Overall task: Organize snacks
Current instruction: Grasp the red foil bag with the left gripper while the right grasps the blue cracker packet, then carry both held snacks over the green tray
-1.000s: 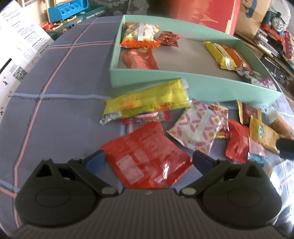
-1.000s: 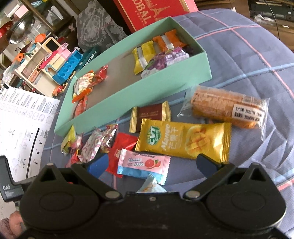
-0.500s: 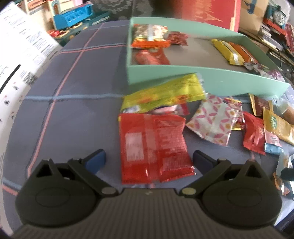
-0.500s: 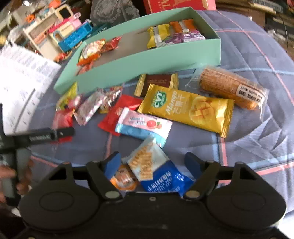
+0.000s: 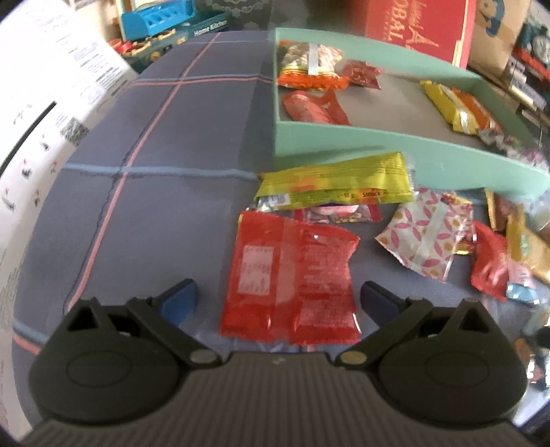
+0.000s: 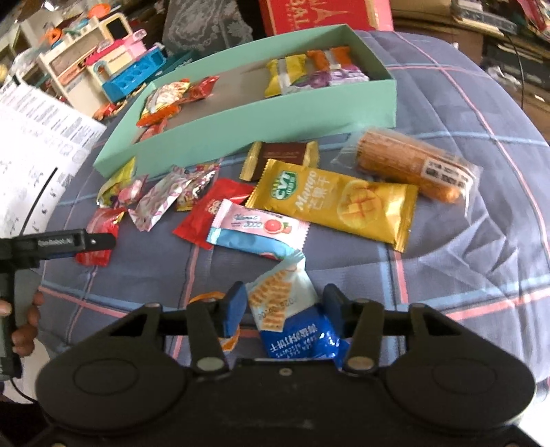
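Note:
A mint green box (image 5: pixel 378 144) holds several snack packs; it also shows in the right wrist view (image 6: pixel 261 120). My left gripper (image 5: pixel 278 299) is open, its fingers on either side of a flat red packet (image 5: pixel 292 278) on the cloth. My right gripper (image 6: pixel 282 306) has its fingers narrowed around a blue and white cracker packet (image 6: pixel 292 319), close to both sides, contact unclear. Loose snacks lie before the box: a yellow mango bar (image 6: pixel 337 203), a pink and blue sachet (image 6: pixel 257 230), a clear-wrapped cake (image 6: pixel 412 165).
A yellow-green packet (image 5: pixel 337 182) and a pink patterned packet (image 5: pixel 426 237) lie beyond the red one. A white printed sheet (image 5: pixel 41 113) lies at the left. Toys and a red carton (image 5: pixel 419 31) crowd the far side. The left gripper's finger (image 6: pixel 68 244) shows in the right wrist view.
The left gripper has shifted left and squared up over the red packet. The right gripper has pulled back and its fingers have narrowed around the blue and white cracker packet.

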`<state>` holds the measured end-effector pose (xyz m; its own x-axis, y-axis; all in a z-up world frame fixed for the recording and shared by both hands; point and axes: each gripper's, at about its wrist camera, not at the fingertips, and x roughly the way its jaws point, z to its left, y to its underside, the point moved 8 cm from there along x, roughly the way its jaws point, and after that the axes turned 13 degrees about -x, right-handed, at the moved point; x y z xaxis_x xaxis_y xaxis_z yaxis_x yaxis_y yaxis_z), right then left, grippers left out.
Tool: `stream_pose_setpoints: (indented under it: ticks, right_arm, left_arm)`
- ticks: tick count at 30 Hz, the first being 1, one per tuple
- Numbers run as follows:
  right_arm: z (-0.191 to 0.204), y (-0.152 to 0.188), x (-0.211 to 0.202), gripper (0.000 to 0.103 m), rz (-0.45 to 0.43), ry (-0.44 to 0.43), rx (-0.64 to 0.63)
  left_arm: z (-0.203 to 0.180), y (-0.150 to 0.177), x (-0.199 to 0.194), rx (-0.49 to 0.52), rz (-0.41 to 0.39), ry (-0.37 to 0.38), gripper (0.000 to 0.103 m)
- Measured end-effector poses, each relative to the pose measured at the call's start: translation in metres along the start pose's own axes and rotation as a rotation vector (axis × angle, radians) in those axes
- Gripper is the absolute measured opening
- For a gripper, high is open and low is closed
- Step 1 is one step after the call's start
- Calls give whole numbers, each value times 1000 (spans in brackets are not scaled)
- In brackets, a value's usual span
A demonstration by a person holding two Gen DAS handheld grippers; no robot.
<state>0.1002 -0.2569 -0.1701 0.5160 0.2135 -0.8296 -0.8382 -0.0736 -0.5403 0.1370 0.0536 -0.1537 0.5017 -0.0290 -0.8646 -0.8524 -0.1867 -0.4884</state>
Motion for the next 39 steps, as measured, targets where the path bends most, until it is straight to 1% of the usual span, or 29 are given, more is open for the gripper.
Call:
stream_pose_setpoints:
  ticks: [1,2,3,5,8,10,13,15,16,18,19,22,27,35,39]
  right_arm:
    - [-2,0,-2,52,-3,-1,8]
    - [-3,0,-3,52,-7,-3,12]
    - [-4,0,-6,56,-13,-3,13]
    - [-6,1,-11,59,-26,-1,13]
    - [-7,7,-13,59,-21,-3,15]
    - [-5,11,-10,59,-9,-8,10]
    - [4,14,-7,60,1,1,-41]
    - [10,15,-4,60,5,27,-99]
    - [14,15,-3,58,6,44,-131]
    - [18,15,-2,43,5,89,-188]
    - [19,15,-3,41,1,94,-196]
    - [16,12,-8,40,-13,59,-142]
    - [5,1,-21,40,-52,14,-50]
    - [-5,-27,-35,40,-119,-45,31]
    - [-7,-54,-36,40,-154,-71,56]
  left_arm:
    - [-1,-1,2,11,-9,-14,102]
    - [-3,-2,3,13,-24,-14,98]
    - [-3,-3,2,12,-37,-14,93]
    - [-9,-4,-3,38,-63,5,69]
    - [-12,-3,-6,50,-70,16,60]
    - [-12,-1,-8,47,-75,17,57]
    - [-10,3,-12,38,-75,22,56]
    - [-8,7,-14,41,-76,26,56]
    - [-8,9,-16,40,-74,28,56]
    - [-7,12,-18,37,-66,37,55]
    - [-7,13,-20,36,-60,45,55]
    - [-9,16,-27,44,-52,77,54]
    - [-18,14,-46,68,-78,126,54]
    - [-45,-7,-77,91,-121,218,54]
    - [-68,-24,-81,128,-129,244,54]
